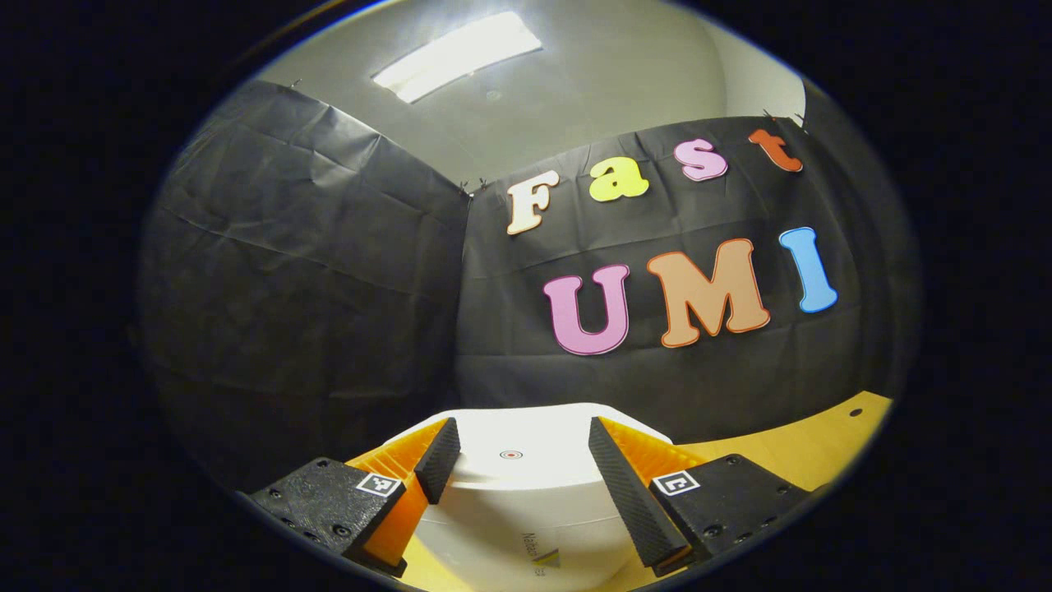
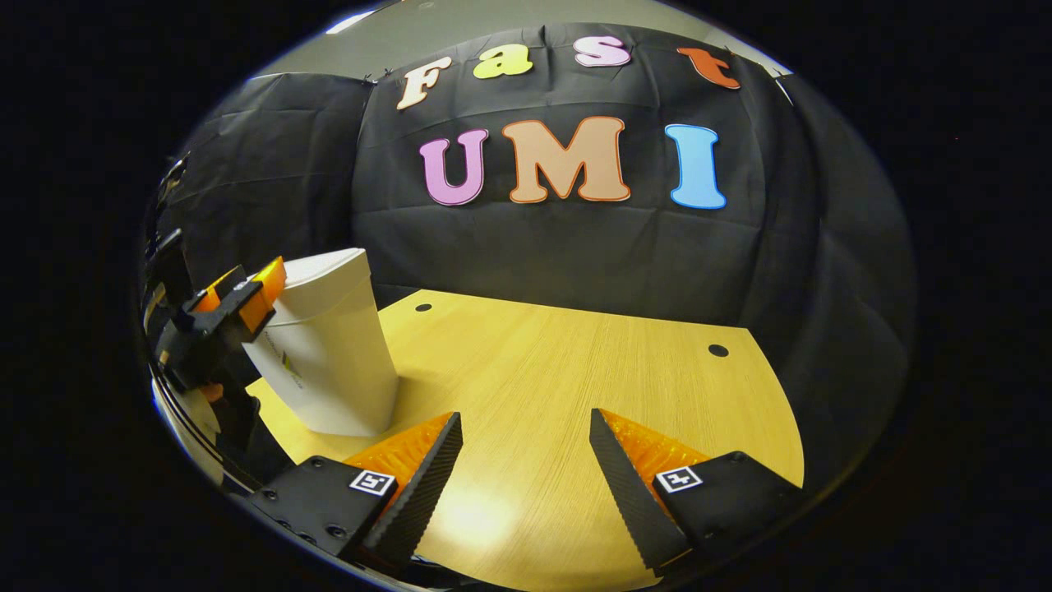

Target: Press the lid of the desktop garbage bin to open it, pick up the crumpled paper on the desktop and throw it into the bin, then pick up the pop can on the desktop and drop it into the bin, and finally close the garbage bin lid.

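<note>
A white desktop garbage bin [image 1: 526, 510] stands right in front of my left gripper [image 1: 519, 436], its lid [image 1: 526, 448] down and marked with a small red dot. The left gripper is open, one finger on each side above the lid's near edge. In the right gripper view the same bin [image 2: 329, 353] stands at the left of the wooden table [image 2: 575, 386], with the left gripper [image 2: 238, 308] at its top edge. My right gripper [image 2: 526, 427] hangs open over bare tabletop, nothing between its fingers.
The black cloth wall closes off the back and both sides of the table. Two small dark holes [image 2: 718, 350] sit in the tabletop near its far edge. The table's rounded right edge [image 2: 789, 427] lies beyond the right gripper.
</note>
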Demonstrator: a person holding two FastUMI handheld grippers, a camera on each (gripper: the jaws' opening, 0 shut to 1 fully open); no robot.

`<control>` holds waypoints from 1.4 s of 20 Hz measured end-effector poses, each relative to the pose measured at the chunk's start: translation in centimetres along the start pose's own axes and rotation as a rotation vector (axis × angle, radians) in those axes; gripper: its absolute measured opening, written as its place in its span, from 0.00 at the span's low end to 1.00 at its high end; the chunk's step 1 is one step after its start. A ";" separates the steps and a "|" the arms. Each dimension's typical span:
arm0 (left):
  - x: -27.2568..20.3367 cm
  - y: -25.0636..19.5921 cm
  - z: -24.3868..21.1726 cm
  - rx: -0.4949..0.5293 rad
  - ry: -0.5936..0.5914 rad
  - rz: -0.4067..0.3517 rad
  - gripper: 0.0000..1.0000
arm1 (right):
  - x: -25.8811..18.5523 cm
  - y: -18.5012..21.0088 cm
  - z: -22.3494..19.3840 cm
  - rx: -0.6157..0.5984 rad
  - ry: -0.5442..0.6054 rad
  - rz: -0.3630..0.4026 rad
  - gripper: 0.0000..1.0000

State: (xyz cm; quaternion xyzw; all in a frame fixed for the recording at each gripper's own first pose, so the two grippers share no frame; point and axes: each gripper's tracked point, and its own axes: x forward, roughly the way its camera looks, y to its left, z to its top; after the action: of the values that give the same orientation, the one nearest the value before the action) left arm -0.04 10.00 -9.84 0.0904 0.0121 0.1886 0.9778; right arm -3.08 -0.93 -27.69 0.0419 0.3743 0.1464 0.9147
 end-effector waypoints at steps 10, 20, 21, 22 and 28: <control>-0.1 -0.1 -0.5 -0.047 -0.063 0.010 0.95 | 0.0 -0.6 -1.6 0.030 0.033 -0.019 0.99; 0.6 -1.1 1.5 -0.011 -0.082 -0.057 0.95 | 0.2 0.3 -0.3 0.021 0.003 -0.011 0.99; 0.9 -1.4 2.8 0.002 -0.113 -0.074 0.96 | 0.2 0.4 -0.2 0.021 -0.003 -0.009 0.99; 0.9 -2.1 4.1 0.001 -0.140 -0.105 0.94 | 0.2 0.6 0.1 0.021 -0.010 -0.009 0.99; 0.1 -8.8 6.0 -0.176 -0.045 -0.314 0.98 | -0.5 0.9 3.5 0.020 -0.107 -0.029 0.99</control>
State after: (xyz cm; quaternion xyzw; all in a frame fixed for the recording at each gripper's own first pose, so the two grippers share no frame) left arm 3.61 0.92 -5.52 0.0057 -0.0125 0.0317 0.9994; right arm -1.18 -0.14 -24.63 0.0534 0.3269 0.1271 0.9350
